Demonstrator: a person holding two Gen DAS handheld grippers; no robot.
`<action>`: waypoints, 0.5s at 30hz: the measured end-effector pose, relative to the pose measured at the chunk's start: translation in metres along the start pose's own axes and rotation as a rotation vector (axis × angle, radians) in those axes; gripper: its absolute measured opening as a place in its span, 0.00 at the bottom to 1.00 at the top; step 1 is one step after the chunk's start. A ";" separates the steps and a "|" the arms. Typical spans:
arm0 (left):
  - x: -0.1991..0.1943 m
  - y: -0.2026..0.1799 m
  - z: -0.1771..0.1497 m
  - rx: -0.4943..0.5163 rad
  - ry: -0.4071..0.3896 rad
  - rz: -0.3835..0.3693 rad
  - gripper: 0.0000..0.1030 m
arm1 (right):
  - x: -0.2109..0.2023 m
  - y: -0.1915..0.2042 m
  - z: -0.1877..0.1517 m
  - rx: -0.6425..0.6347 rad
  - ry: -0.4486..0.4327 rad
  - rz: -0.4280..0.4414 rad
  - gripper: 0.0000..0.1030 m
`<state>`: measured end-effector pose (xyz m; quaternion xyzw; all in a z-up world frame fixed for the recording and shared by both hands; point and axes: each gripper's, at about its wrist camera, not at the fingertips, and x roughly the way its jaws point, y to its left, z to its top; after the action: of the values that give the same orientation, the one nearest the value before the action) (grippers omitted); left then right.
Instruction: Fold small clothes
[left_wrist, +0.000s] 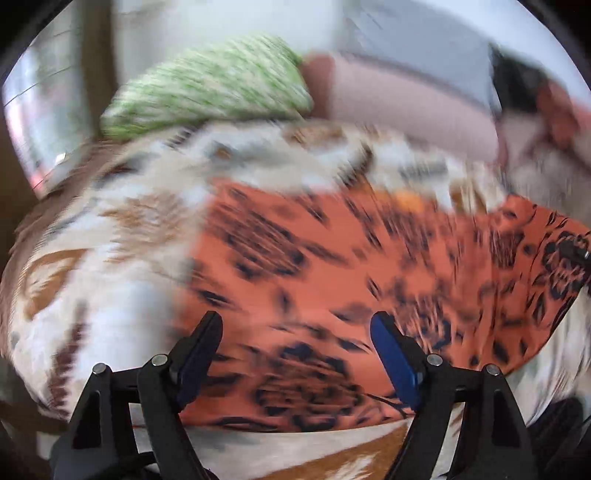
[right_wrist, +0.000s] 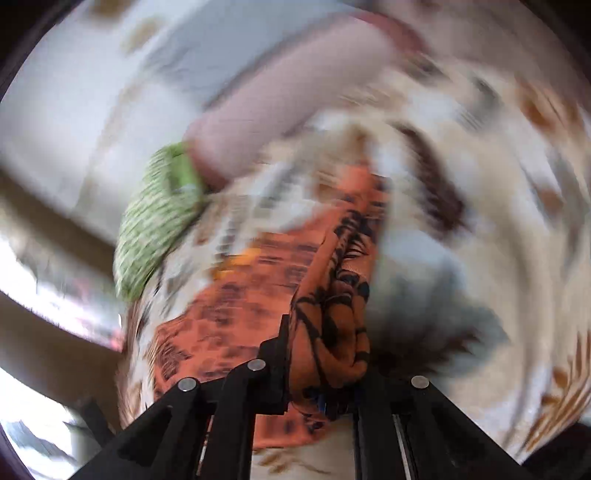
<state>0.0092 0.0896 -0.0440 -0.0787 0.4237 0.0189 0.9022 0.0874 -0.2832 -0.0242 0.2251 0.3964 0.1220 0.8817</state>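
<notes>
An orange garment with a black floral print (left_wrist: 332, 266) lies spread on a patterned bedspread (left_wrist: 110, 229). My left gripper (left_wrist: 295, 339) is open just above the garment's near part, with nothing between its blue-padded fingers (left_wrist: 395, 362). My right gripper (right_wrist: 325, 354) is shut on a bunched edge of the orange garment (right_wrist: 332, 317), which rises in a fold from the bed. In the left wrist view that held end shows at the far right (left_wrist: 565, 258). Both views are motion-blurred.
A green and white patterned pillow (left_wrist: 210, 88) lies at the head of the bed, next to a pink bolster (left_wrist: 406, 103). The same pillow (right_wrist: 159, 221) and bolster (right_wrist: 280, 118) show in the right wrist view. A pale wall stands behind them.
</notes>
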 end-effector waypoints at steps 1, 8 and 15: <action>-0.013 0.018 0.004 -0.044 -0.039 0.007 0.81 | 0.001 0.034 0.000 -0.080 -0.006 0.017 0.10; -0.075 0.156 -0.005 -0.331 -0.178 0.154 0.81 | 0.063 0.196 -0.078 -0.443 0.123 0.138 0.10; -0.069 0.203 -0.038 -0.421 -0.119 0.199 0.81 | 0.164 0.209 -0.160 -0.507 0.400 0.125 0.12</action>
<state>-0.0841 0.2861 -0.0400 -0.2215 0.3623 0.2001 0.8830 0.0668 0.0106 -0.1202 -0.0060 0.5043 0.3126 0.8050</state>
